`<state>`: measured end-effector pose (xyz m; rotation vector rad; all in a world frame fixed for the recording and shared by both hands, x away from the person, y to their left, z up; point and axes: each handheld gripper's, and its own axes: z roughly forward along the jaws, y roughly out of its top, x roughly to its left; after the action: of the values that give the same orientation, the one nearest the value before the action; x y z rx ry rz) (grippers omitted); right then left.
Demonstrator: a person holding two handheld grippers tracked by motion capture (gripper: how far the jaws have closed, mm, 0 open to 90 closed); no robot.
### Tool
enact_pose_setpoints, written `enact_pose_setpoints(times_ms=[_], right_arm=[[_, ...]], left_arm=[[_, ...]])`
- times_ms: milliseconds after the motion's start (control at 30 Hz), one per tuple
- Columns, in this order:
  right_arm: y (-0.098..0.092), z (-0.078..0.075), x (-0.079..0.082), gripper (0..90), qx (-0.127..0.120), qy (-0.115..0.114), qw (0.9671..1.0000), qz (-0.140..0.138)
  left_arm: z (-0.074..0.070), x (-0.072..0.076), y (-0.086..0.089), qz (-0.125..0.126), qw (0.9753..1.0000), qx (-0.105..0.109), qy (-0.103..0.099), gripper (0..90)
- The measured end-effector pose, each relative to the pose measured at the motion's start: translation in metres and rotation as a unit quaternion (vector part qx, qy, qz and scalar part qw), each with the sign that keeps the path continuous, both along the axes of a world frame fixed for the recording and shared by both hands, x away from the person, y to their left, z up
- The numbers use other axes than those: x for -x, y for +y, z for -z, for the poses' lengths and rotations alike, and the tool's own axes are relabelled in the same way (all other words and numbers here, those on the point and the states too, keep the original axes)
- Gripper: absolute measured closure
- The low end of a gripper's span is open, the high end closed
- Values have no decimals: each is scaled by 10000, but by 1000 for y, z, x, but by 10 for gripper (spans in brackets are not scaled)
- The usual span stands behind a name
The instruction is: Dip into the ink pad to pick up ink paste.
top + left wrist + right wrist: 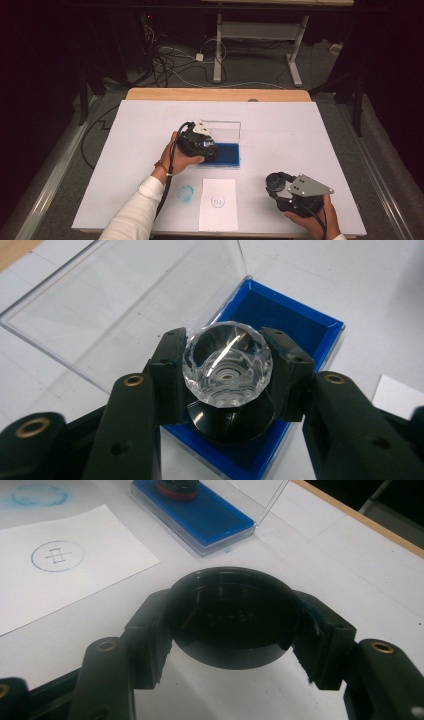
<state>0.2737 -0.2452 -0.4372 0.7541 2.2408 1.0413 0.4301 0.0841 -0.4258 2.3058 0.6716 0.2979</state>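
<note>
Gripping a stamp by its faceted clear knob, the left gripper holds it upright over the blue ink pad, its black base down on the pad at the near end of the tray. Both jaws are clenched on the knob's sides. The pad's clear lid stands open behind it, hinged at the far edge. At the near right of the worktop, the right gripper has its jaws clamped on a round black cap, held just above the white surface; the cap's hollow side faces the camera. Between the two hands lies a white paper slip bearing a blue circular stamp mark, just in front of the pad. Left of the slip, a smeared blue ring of ink marks the worktop itself. A white sleeve covers the person's left forearm, which reaches in from the bottom edge. Cables and a table frame sit on the floor beyond the worktop.
</note>
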Motion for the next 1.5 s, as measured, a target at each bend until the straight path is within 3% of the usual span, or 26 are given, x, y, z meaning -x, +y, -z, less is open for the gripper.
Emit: enact_pose_setpoints(times_ms=[233, 333, 633, 767, 933, 1167, 1500], right_arm=[[0, 0, 0, 384, -12, 20, 10000, -10], [0, 0, 0, 384, -13, 16, 10000, -14], [0, 0, 0, 384, -2, 7, 10000, 15], [0, 0, 0, 384, 0, 19, 10000, 13], [0, 0, 0, 383, 3, 25, 10000, 15], [1, 0, 1, 383, 23, 20, 10000, -8], [3, 0, 1, 383, 52, 40, 10000, -27]], left_arm=[[2, 1, -2, 32, 10000, -29, -49, 546], [4, 1, 0, 28, 10000, 59, 25, 545], [1, 3, -2, 32, 10000, -82, 18, 546], [1, 3, -1, 41, 10000, -42, 71, 545], [1, 5, -4, 58, 9998, -183, -21, 545], [5, 5, -2, -15, 10000, 3, -61, 544], [7, 8, -2, -75, 9999, 11, -88, 544]])
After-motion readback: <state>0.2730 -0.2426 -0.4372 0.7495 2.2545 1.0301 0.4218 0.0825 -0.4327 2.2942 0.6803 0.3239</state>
